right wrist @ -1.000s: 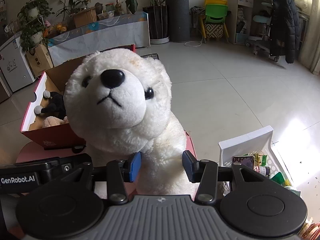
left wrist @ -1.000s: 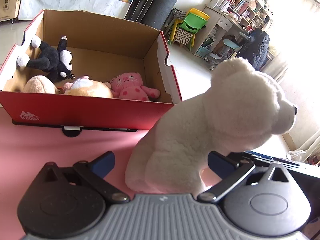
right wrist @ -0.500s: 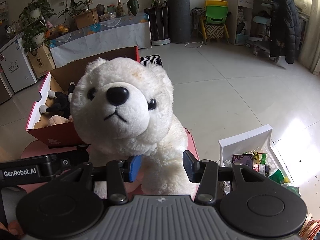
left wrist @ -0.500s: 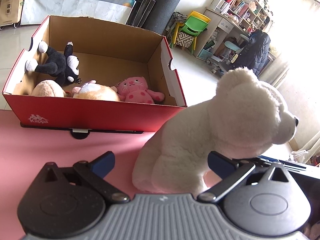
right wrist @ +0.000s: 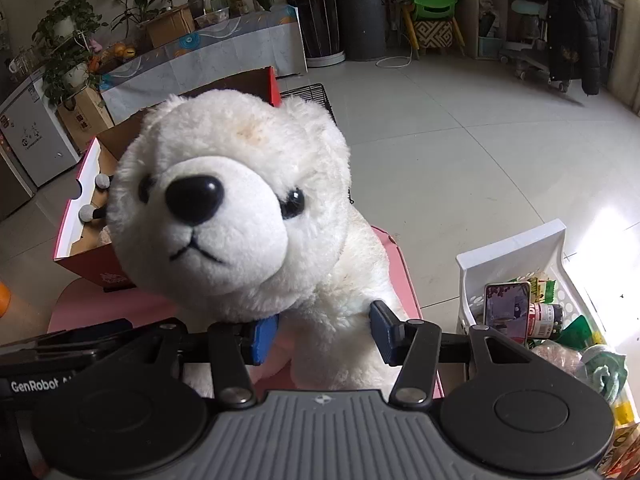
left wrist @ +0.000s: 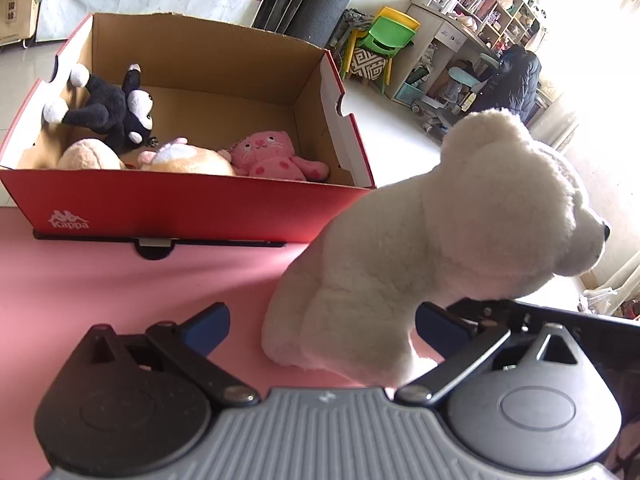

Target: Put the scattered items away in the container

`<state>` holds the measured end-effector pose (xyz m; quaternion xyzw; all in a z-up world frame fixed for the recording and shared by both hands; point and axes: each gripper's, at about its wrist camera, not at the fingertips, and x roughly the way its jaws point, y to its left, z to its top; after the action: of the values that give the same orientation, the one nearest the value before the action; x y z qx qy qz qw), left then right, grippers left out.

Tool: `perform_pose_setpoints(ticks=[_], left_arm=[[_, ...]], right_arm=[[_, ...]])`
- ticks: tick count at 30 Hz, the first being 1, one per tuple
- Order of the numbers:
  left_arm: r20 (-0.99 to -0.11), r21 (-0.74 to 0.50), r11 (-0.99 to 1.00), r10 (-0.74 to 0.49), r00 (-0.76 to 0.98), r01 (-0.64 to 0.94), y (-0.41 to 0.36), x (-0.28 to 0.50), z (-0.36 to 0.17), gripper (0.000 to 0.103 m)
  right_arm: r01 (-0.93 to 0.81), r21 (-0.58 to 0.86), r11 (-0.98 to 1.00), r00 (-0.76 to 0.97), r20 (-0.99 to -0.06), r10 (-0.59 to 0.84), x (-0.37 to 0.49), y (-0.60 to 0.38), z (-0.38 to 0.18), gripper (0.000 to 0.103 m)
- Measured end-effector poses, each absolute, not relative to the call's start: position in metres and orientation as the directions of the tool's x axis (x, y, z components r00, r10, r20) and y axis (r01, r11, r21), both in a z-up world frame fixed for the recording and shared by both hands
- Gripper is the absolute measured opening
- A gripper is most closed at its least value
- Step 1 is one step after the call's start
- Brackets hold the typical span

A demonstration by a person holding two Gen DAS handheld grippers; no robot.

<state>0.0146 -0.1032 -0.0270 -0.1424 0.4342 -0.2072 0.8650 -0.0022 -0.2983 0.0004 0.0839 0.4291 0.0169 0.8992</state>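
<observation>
A white plush bear (left wrist: 440, 248) sits on the pink table (left wrist: 100, 280), facing the right wrist camera (right wrist: 240, 184). My left gripper (left wrist: 322, 326) is open wide around its rump, and the left pad stands clear of the fur. My right gripper (right wrist: 323, 334) straddles the bear's chest with its jaws opening. Its pads only brush the fur, and pink table shows beside the left one. Behind stands the red shoebox (left wrist: 160, 204), holding a black plush (left wrist: 108, 112), a tan plush (left wrist: 188, 160) and a pink cat (left wrist: 268, 152).
The table's right edge (right wrist: 408, 276) runs close behind the bear. Beyond it on the floor is a white basket (right wrist: 516, 248) with a phone and bottles. A green chair (left wrist: 392, 36), shelves and a dark coat (right wrist: 572, 24) stand far off.
The bear's head has sunk and tipped toward the right camera. The right jaws have spread slightly. The left view now looks deeper into the box.
</observation>
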Motion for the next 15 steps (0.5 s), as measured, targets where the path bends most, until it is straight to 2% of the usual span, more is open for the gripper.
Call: perform_pose_setpoints(ticks=[4,7,12,15], left_arm=[[-0.679,-0.439,0.860,-0.508,0.530,0.262,-0.108,0.015,-0.031,0.103],[-0.667,-0.436,0.849,-0.527,0.526,0.298,-0.114,0.013,-0.031,0.103],[-0.670,-0.365,0.868,-0.496,0.552,0.337,-0.129,0.013,-0.035,0.102],[-0.686,-0.333,0.884,-0.465,0.560,0.327,-0.132,0.018,-0.040,0.088]], right_arm=[[0.050,0.226,0.973,0.640,-0.755,0.143,0.001,-0.303,-0.003,0.049],[0.048,0.246,0.968,0.656,-0.738,0.155,0.001,-0.304,-0.001,0.039],[0.039,0.244,0.969,0.664,-0.731,0.158,0.002,-0.304,-0.001,0.038],[0.028,0.215,0.976,0.660,-0.737,0.144,0.001,-0.304,0.001,0.042]])
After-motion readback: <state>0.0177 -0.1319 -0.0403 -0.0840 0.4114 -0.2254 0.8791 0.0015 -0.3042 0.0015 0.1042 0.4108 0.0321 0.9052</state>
